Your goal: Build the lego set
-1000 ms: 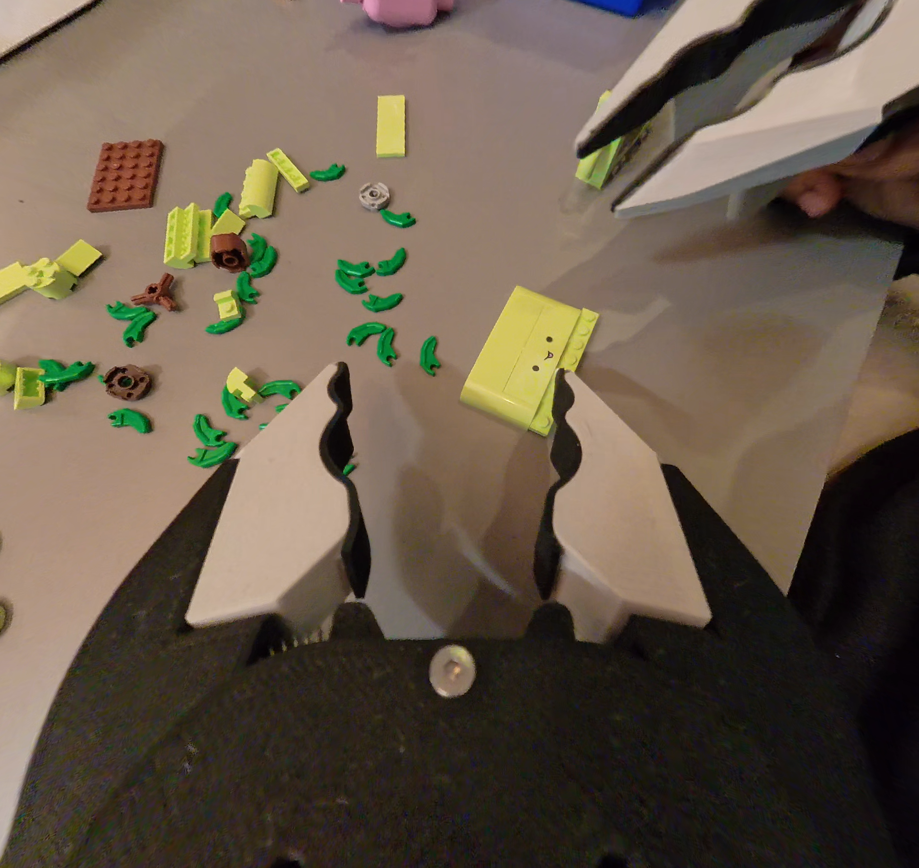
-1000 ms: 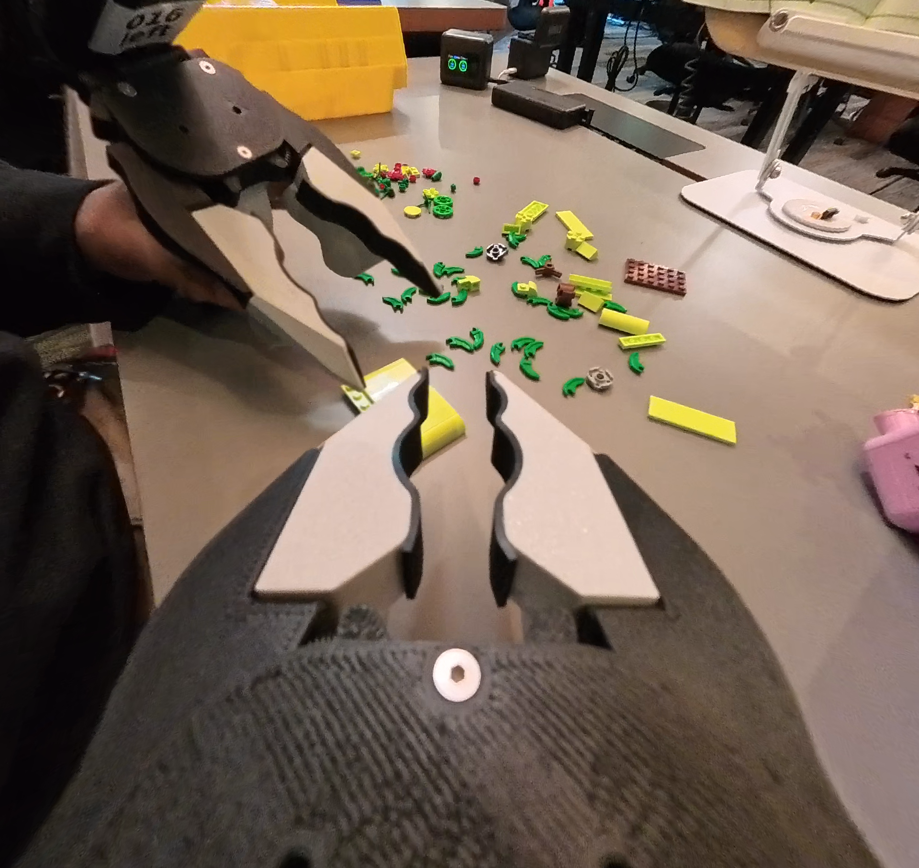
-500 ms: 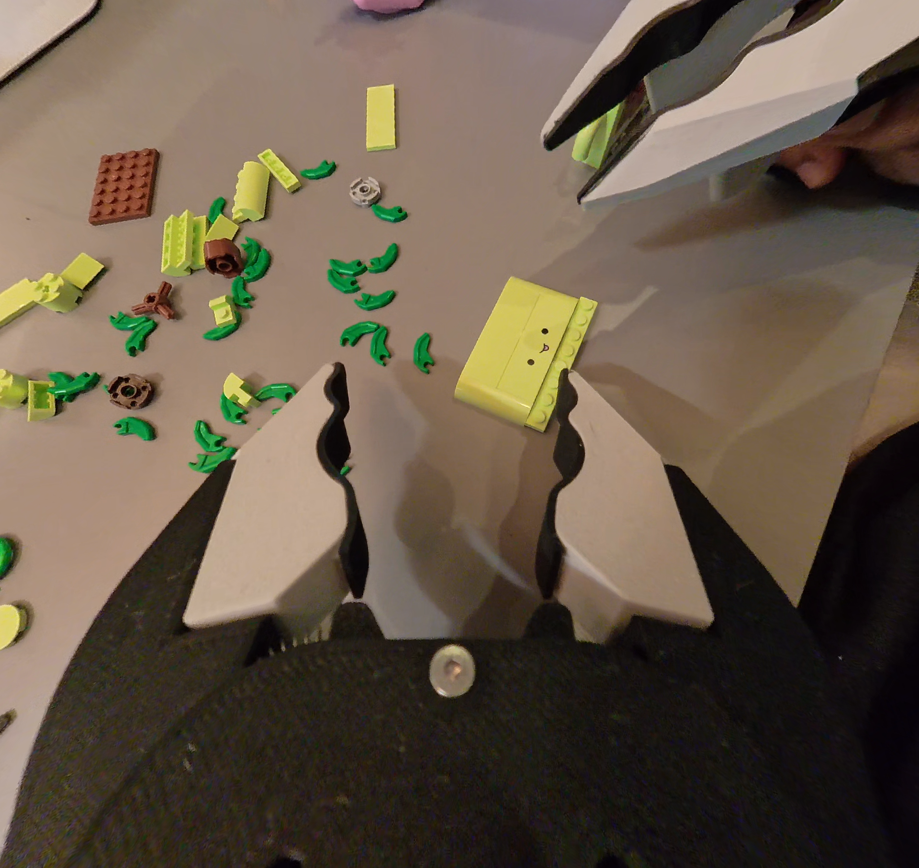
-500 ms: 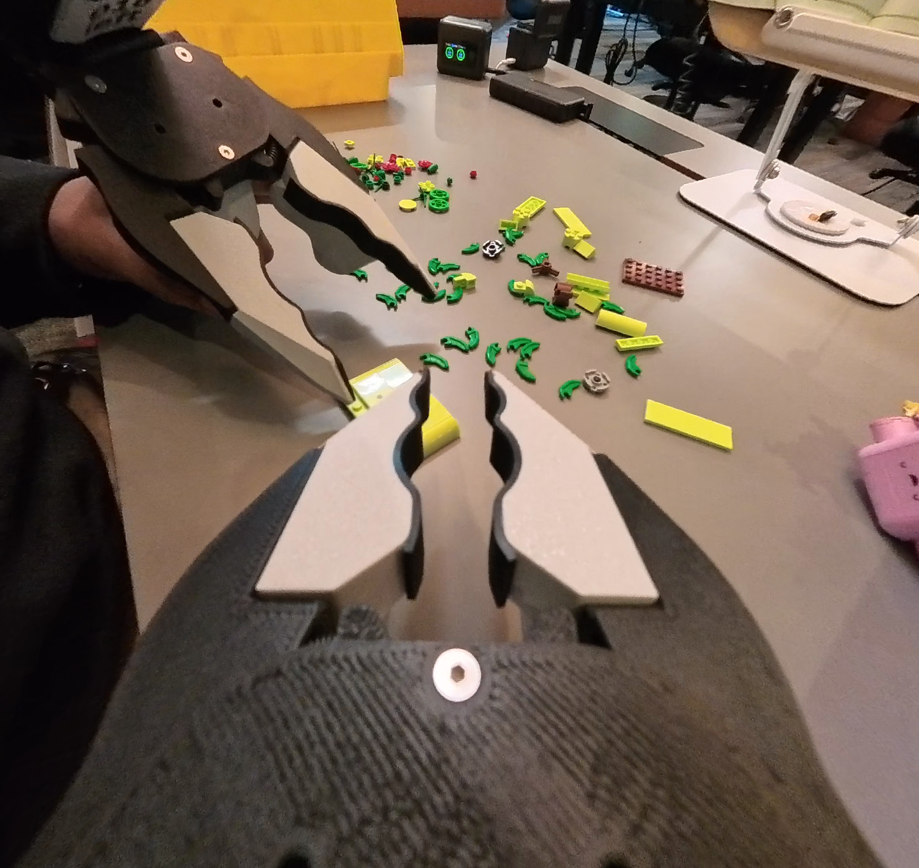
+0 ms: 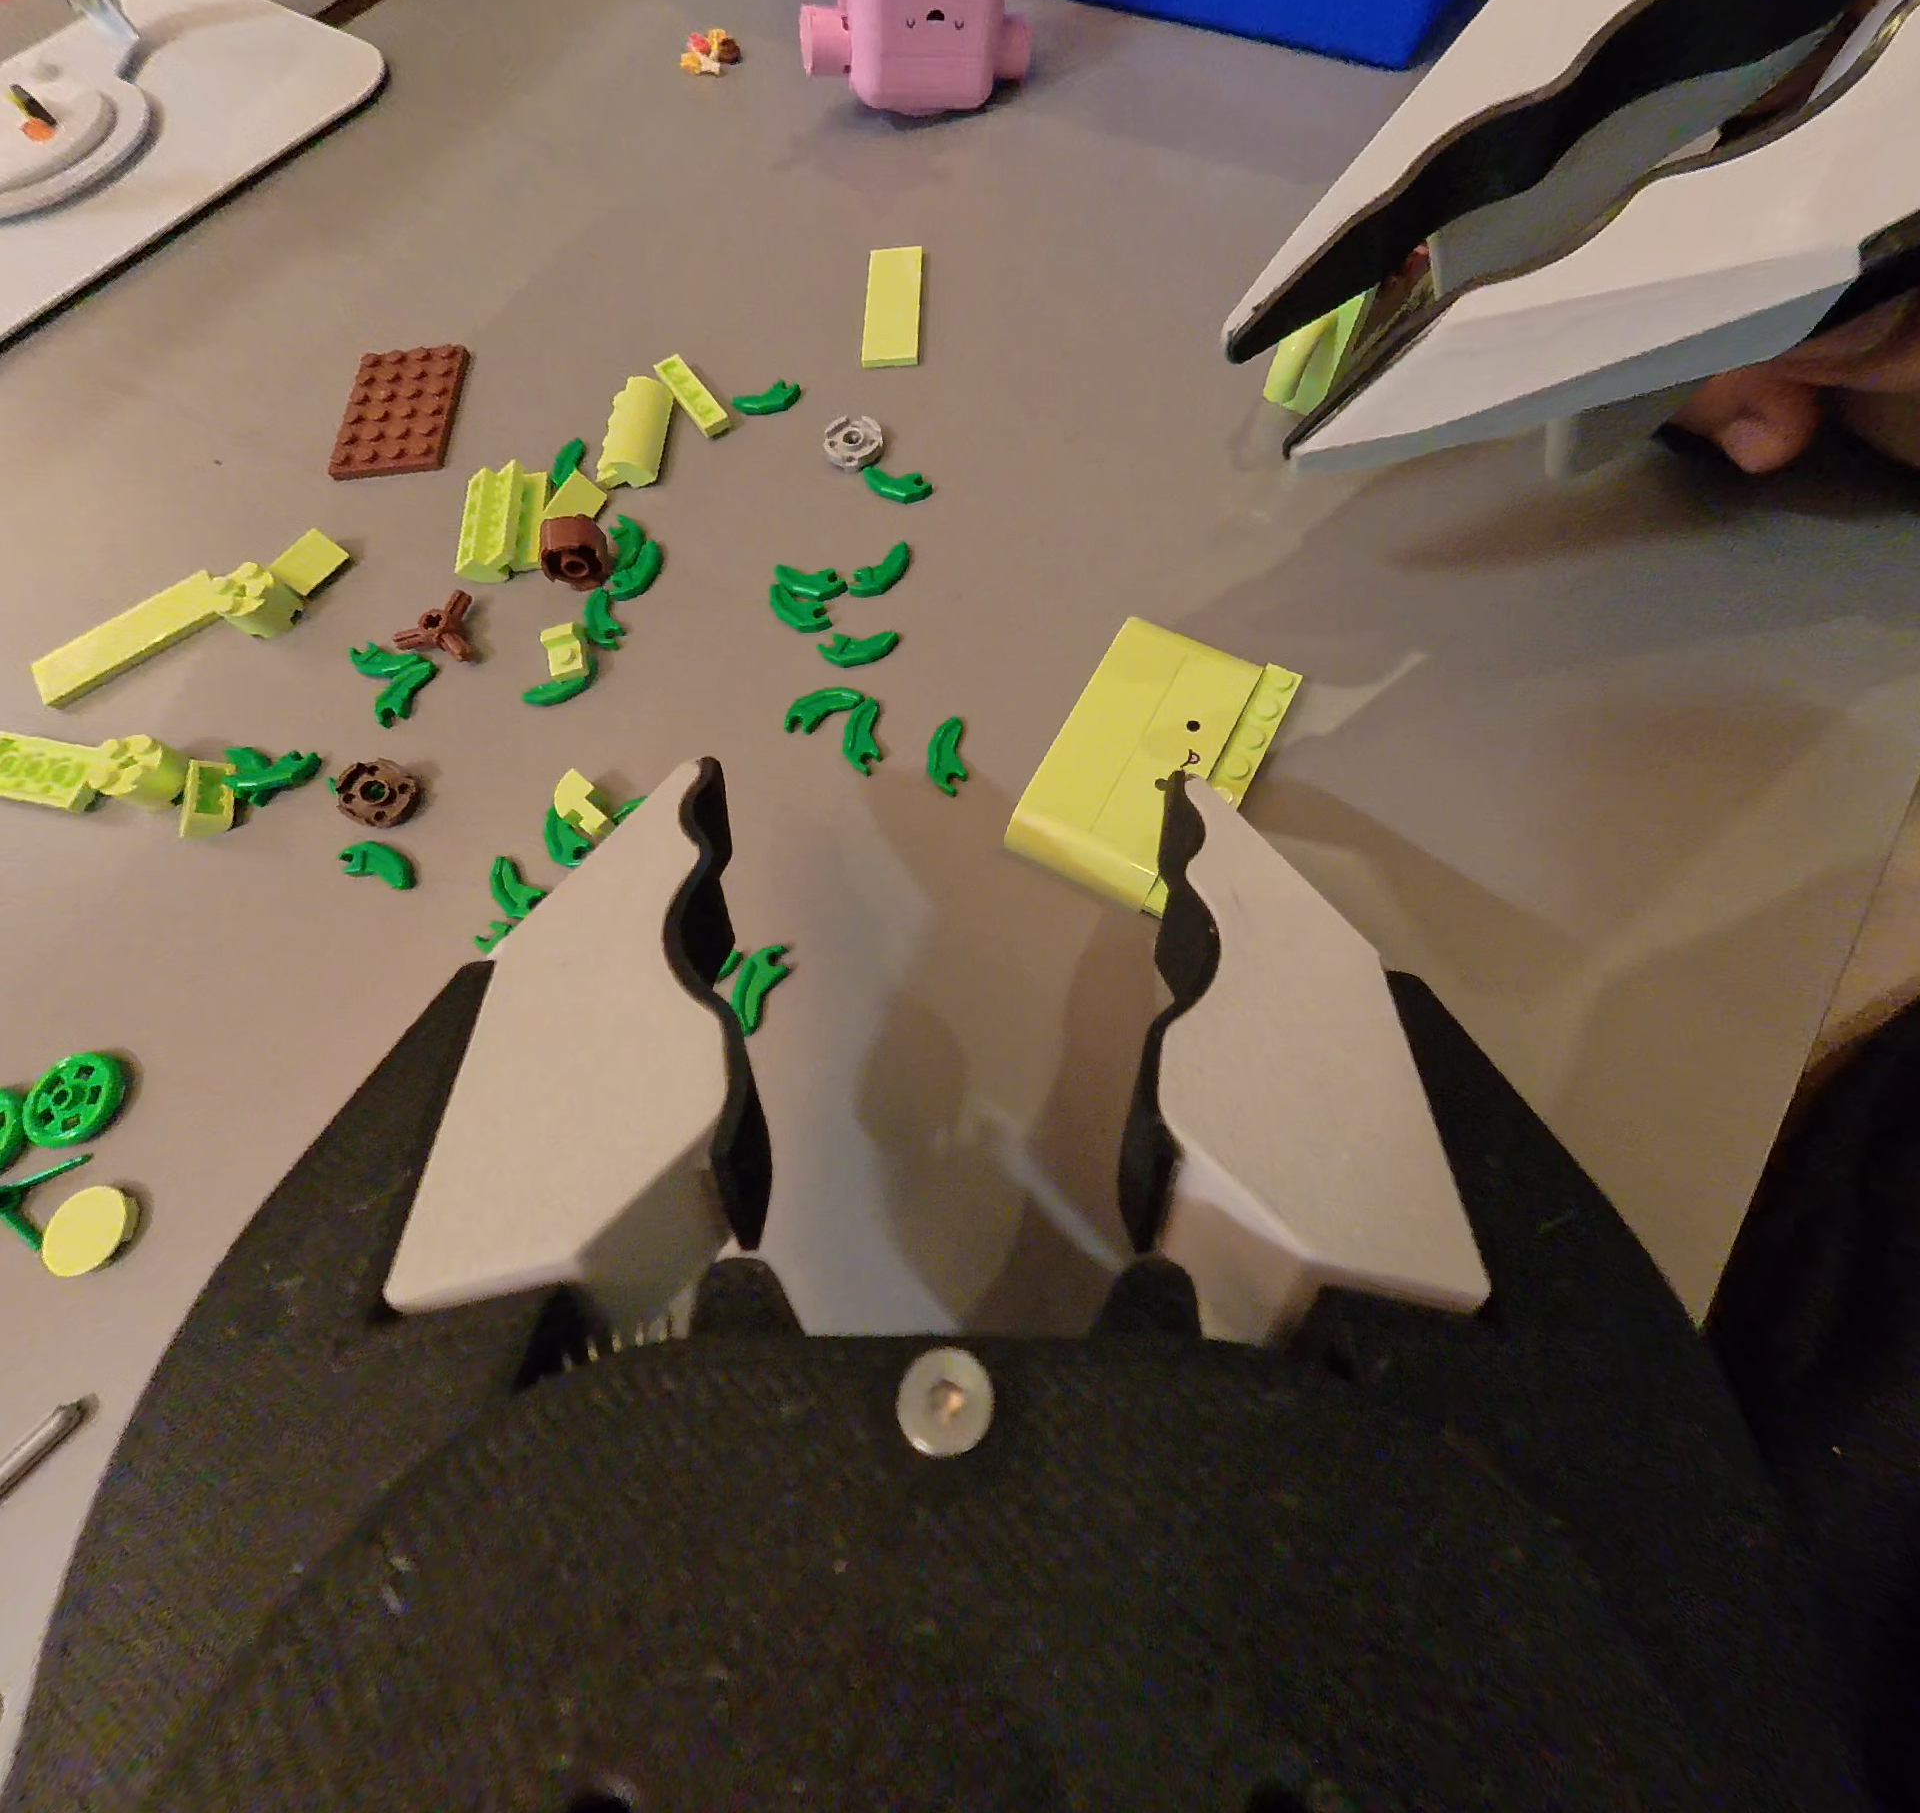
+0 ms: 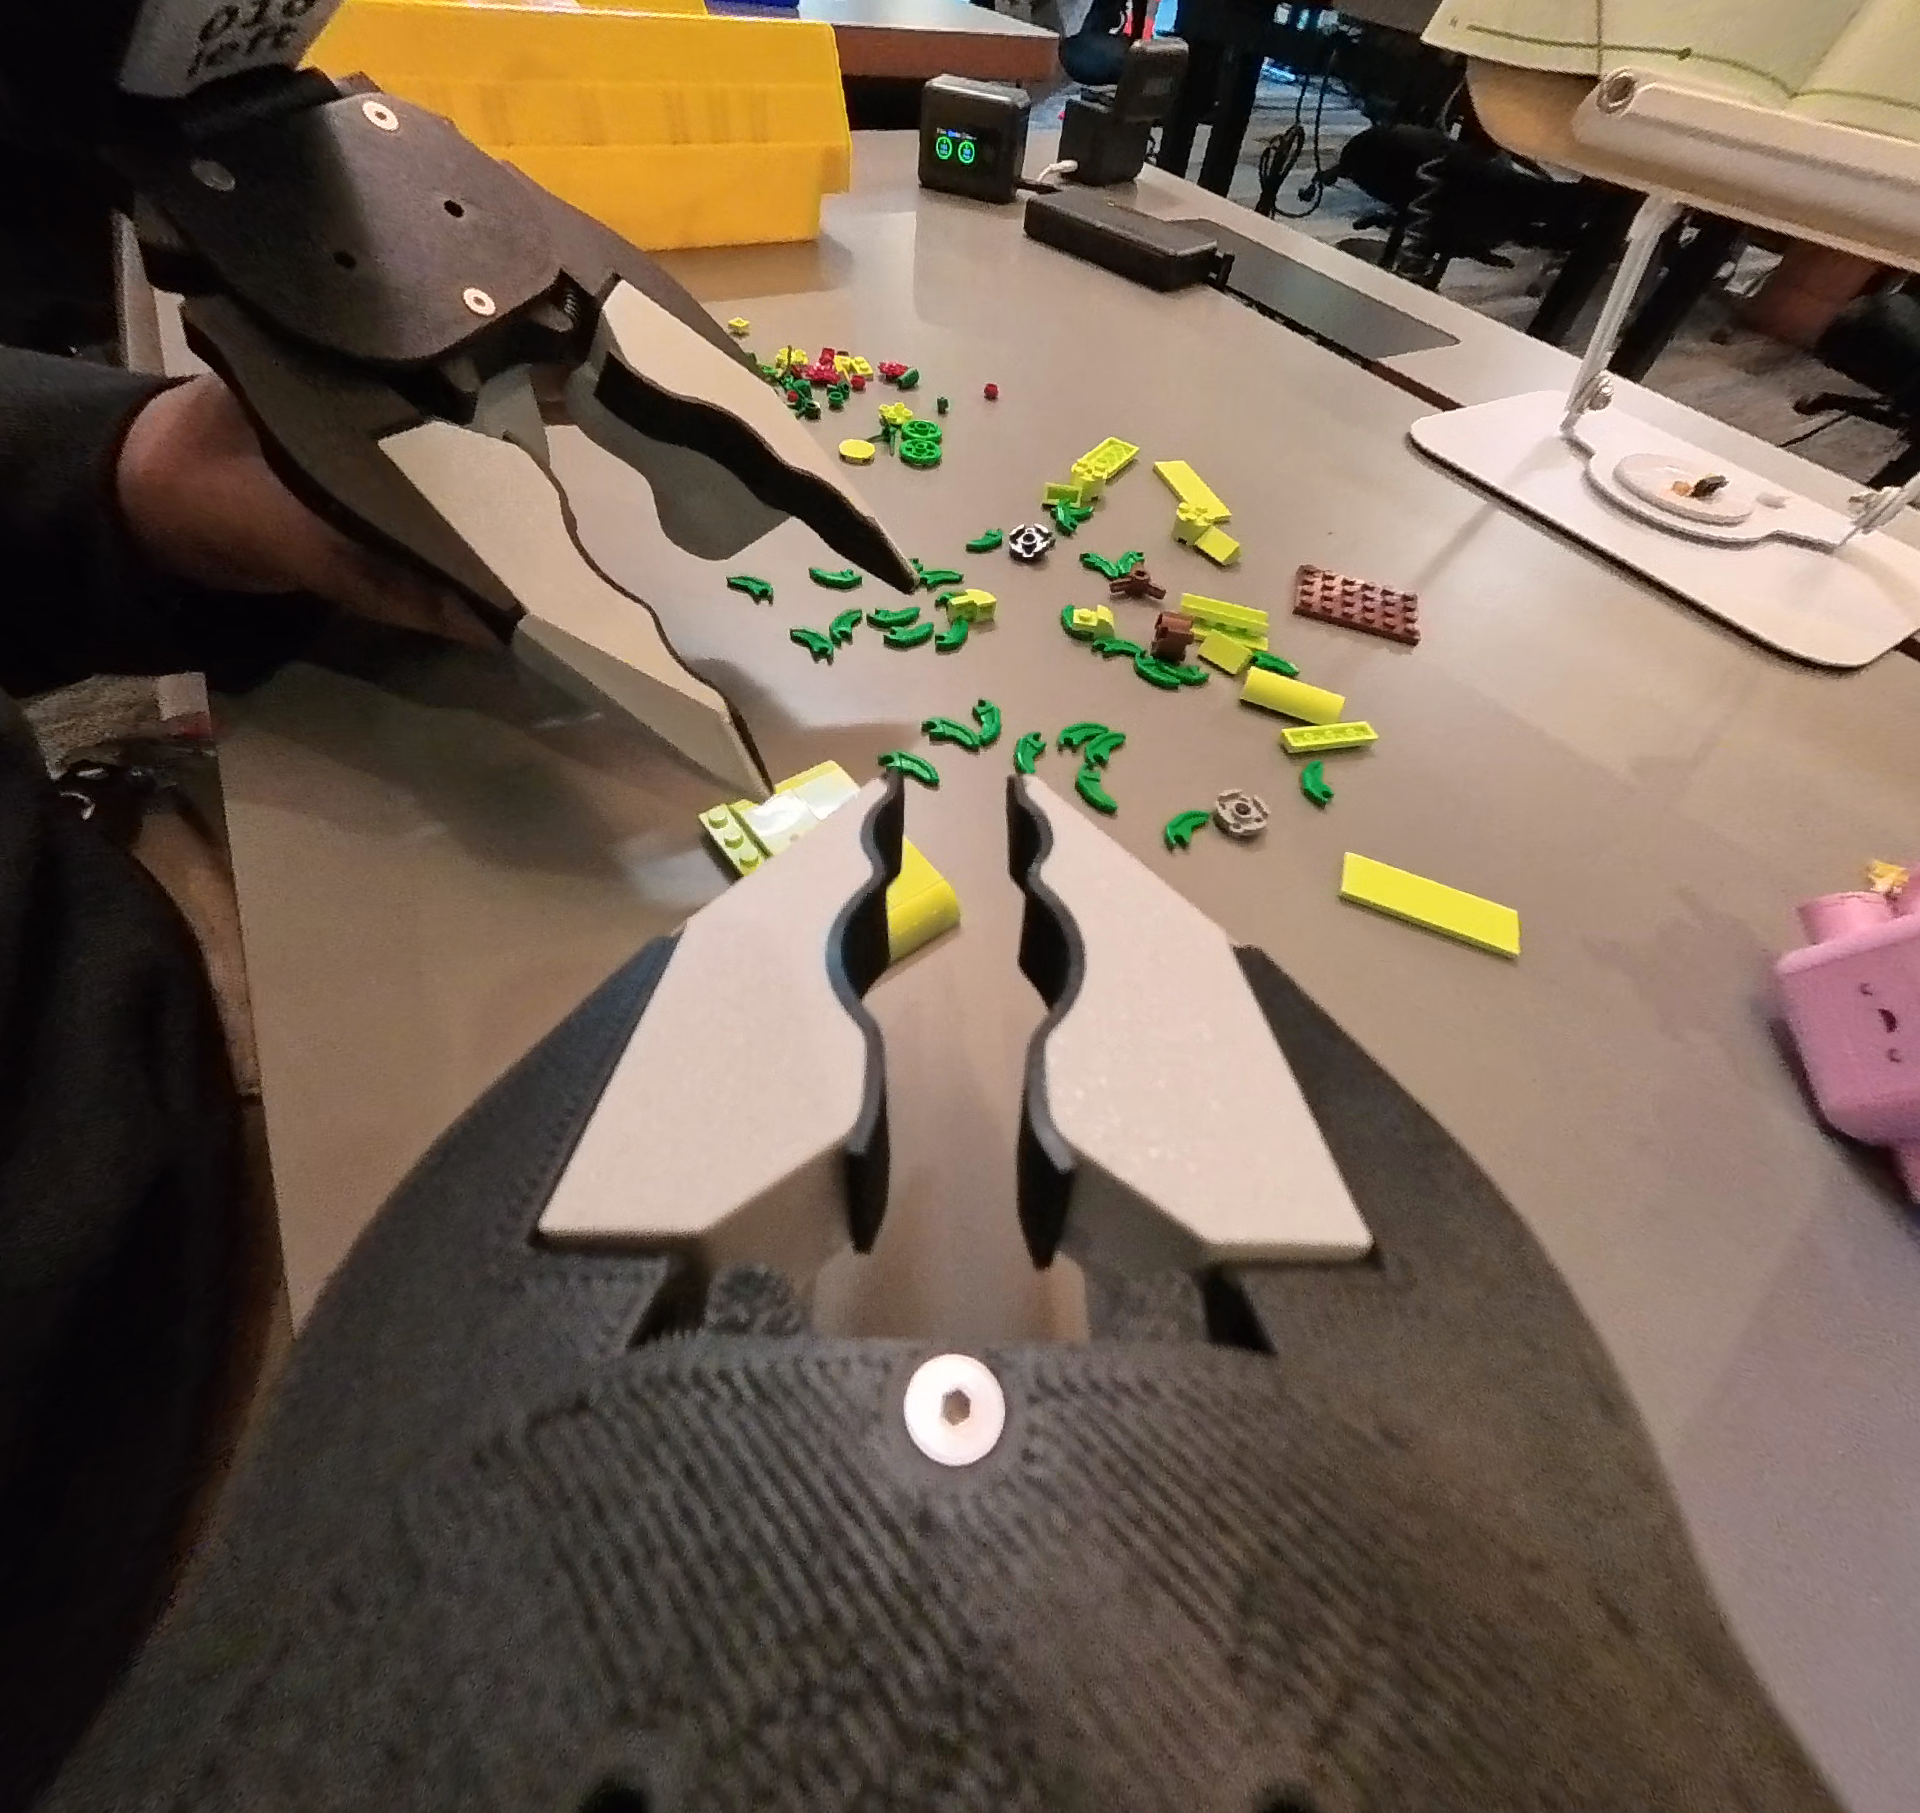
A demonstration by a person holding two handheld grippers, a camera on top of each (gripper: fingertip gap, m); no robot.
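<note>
My left gripper is spread wide w/ one tip over the lime face block lying flat on the table, right gripper empty and slightly apart nearby, so closing off-centre prob skids it into the green leaves.

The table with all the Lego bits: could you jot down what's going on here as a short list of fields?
surface: grey table
left gripper: open, empty, just short of the lime block
right gripper: open, empty
lime block: lies flat, small face on top
loose parts: green leaf pieces, brown plate, lime tile
finished model: pink figure at the far edge
</note>
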